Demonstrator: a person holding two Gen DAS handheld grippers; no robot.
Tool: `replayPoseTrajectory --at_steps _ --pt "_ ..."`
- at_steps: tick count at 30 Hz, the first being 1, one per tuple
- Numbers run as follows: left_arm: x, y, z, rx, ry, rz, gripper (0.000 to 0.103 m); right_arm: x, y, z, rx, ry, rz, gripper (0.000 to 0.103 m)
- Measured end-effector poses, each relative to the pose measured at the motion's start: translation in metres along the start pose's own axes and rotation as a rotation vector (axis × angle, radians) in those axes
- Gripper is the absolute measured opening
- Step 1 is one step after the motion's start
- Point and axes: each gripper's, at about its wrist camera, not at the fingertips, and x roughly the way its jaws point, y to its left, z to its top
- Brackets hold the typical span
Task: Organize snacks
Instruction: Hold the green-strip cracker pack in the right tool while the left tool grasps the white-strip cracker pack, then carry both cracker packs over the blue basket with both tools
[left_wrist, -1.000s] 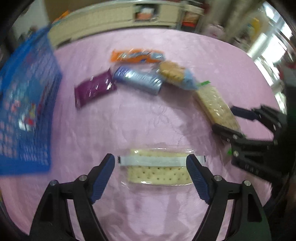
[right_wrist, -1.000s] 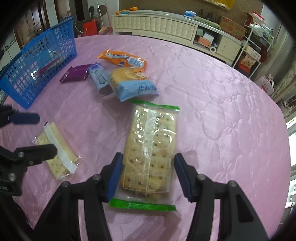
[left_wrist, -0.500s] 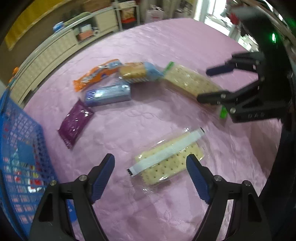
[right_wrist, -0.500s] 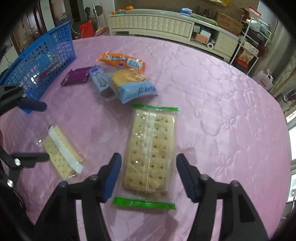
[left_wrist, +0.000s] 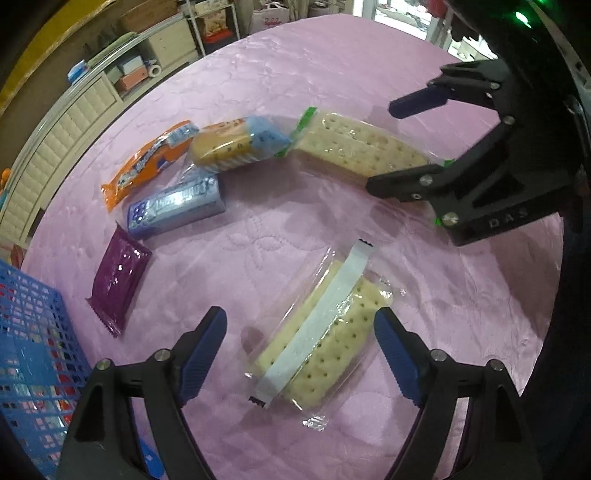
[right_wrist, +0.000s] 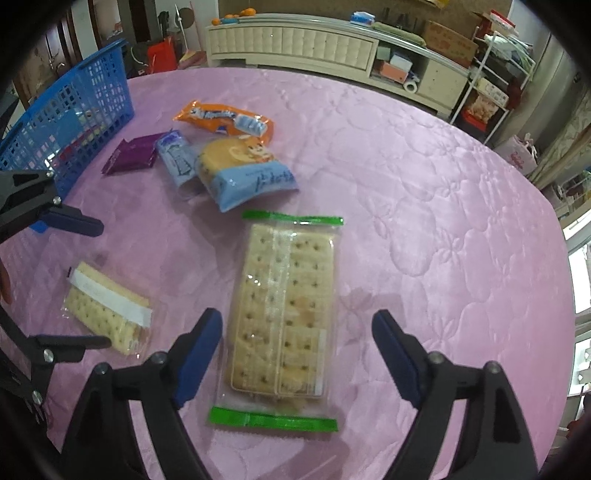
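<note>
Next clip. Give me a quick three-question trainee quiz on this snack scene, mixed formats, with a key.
1. True or false: the left claw is shut on the small cracker pack.
2. The right claw is over which snack? A) purple packet B) green-edged cracker pack C) orange packet
3. Fill in: the basket is ____ in colour.

Key: 1 false; 2 B; 3 blue.
</note>
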Motion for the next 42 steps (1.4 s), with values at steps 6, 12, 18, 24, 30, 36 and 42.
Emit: replayPoseTrajectory --at_steps 6,12,18,24,30,36,42 --pt "0.011 -0.020 -0.007 0.091 0.059 -0.002 0.081 0.012 -0.001 0.003 0.015 0.034 0.006 0.086" --pt "0.017 -0.005 -0.005 -0.025 0.046 -0.040 0.076 0.016 -0.005 0.005 0.047 0.043 0.041 0.086" --pt "0.011 0.005 -0.012 -0.090 0.016 -0.012 0.048 0.019 -0.001 0.003 0.011 0.035 0.054 0.086" --pt "-0.001 0.012 -0.034 -0.190 -0.046 0.131 0.046 0.015 0.008 0.001 -0.010 0.001 0.066 0.060" --pt "-0.015 0.017 -0.056 -0.310 -0.096 0.129 0.046 0.006 0.025 -0.010 -0.020 -0.009 0.052 0.059" --pt "-0.051 0.015 -0.069 -0.328 -0.165 0.133 0.046 -0.032 0.040 -0.022 0.046 -0.061 0.063 0.059" --pt "-0.099 0.015 -0.082 -0.357 -0.263 0.167 0.046 -0.084 0.070 -0.018 0.032 -0.137 0.044 0.059"
